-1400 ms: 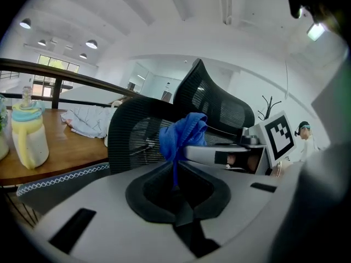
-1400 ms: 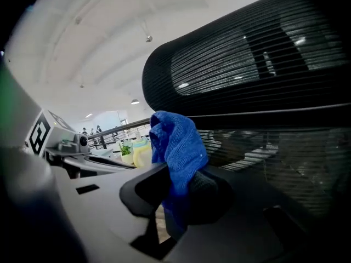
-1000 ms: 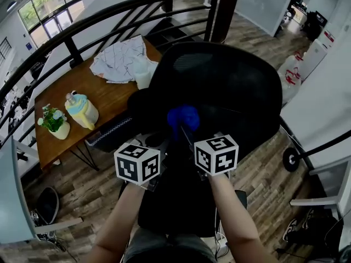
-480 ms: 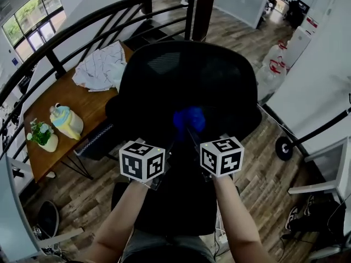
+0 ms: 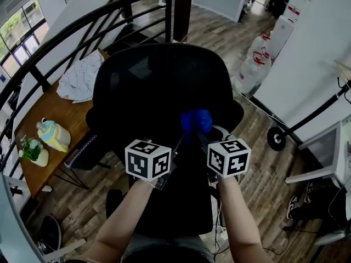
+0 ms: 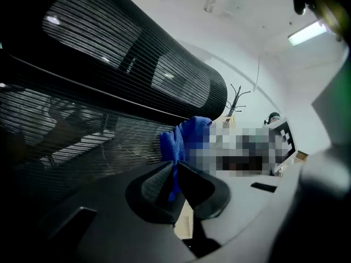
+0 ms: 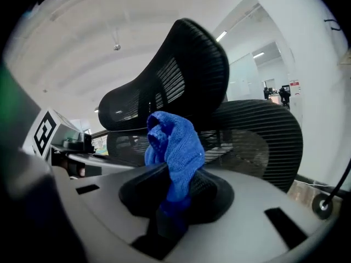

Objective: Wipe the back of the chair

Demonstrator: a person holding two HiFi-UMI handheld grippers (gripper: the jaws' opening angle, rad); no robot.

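Observation:
A black mesh office chair back fills the middle of the head view. A bunched blue cloth is pressed against its lower right part. Both grippers reach in from below and meet at the cloth: my left gripper and my right gripper. In the left gripper view the jaws are shut on a thin fold of the blue cloth, with the mesh chair back just behind. In the right gripper view the jaws are shut on the cloth, in front of the chair back.
A wooden table at the left carries a crumpled garment, a pastel jug and a small potted plant. A black curved railing runs behind the chair. Large water bottles and a white partition stand at the right.
Both grippers have carried the blue cloth across the chair back, from left of its middle towards its right side. The head view has swung so the chair sits further left.

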